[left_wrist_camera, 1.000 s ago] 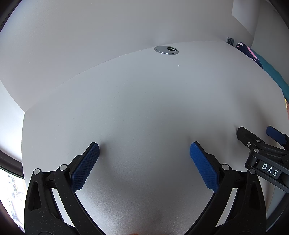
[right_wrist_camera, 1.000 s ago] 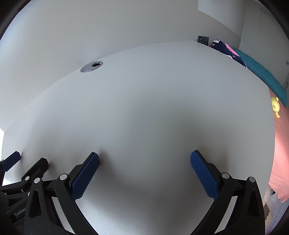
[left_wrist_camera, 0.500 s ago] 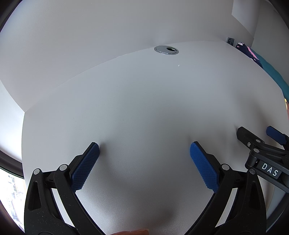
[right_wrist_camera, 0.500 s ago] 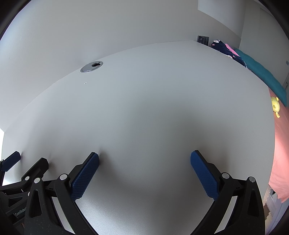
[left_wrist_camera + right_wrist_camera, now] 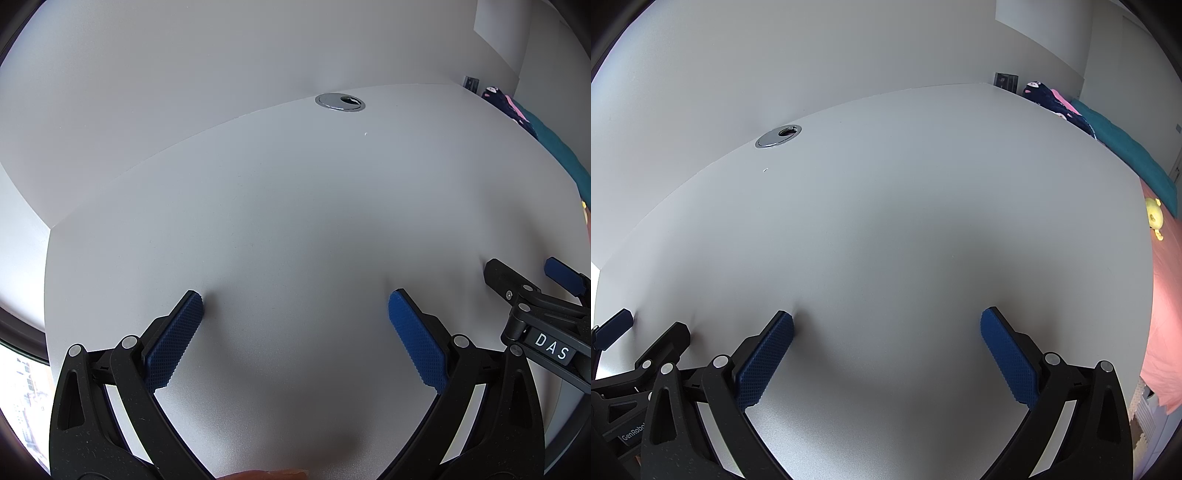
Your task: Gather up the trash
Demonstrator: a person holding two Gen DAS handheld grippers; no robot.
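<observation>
No trash shows in either view, apart from a tiny white speck (image 5: 365, 133) near the desk's back, also visible as the speck (image 5: 765, 170). My left gripper (image 5: 295, 297) rests open on the white desk (image 5: 295, 206), nothing between its blue pads. My right gripper (image 5: 886, 317) stands open the same way on the desk (image 5: 905, 206). The right gripper (image 5: 524, 273) appears at the right edge of the left wrist view, and the left gripper (image 5: 650, 328) at the lower left of the right wrist view. They lie side by side.
A round metal cable grommet (image 5: 340, 102) sits at the desk's back edge by the white wall, seen too as the grommet (image 5: 778, 136). Right of the desk is a bed with a teal blanket (image 5: 1126, 147), pink sheet (image 5: 1167, 295), dark pillow (image 5: 1049, 98) and yellow toy (image 5: 1155, 218).
A fingertip has crept into the bottom edge of the left wrist view. Both grippers stay still.
</observation>
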